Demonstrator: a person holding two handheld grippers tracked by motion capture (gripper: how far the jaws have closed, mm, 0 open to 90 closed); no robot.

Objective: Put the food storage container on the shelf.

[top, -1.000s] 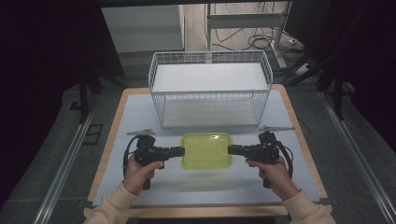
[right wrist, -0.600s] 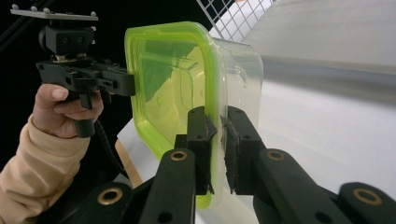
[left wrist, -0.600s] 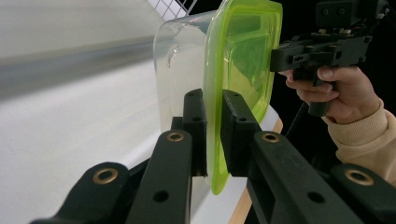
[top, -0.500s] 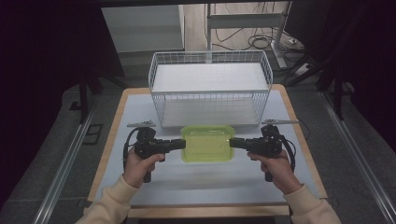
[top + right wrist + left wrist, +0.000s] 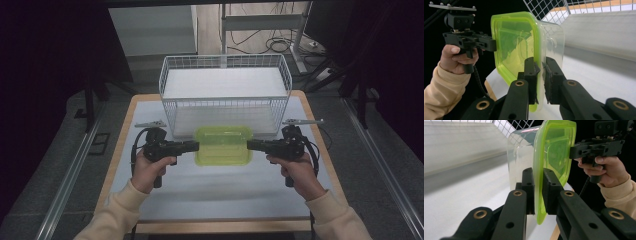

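Both grippers were clamped on the lid rim of the box (image 5: 223,145) (clear body, green lid): the left gripper (image 5: 191,146) on its left edge, the right gripper (image 5: 253,144) on its right. The box hung level between them above the table (image 5: 210,192), just before the basket (image 5: 225,92).

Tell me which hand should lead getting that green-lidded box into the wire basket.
Neither clearly. The left tool and right tool each clamp an opposite edge of the green-lidded box, level before the wire basket. Probably lift both together; releasing either would likely tip it.
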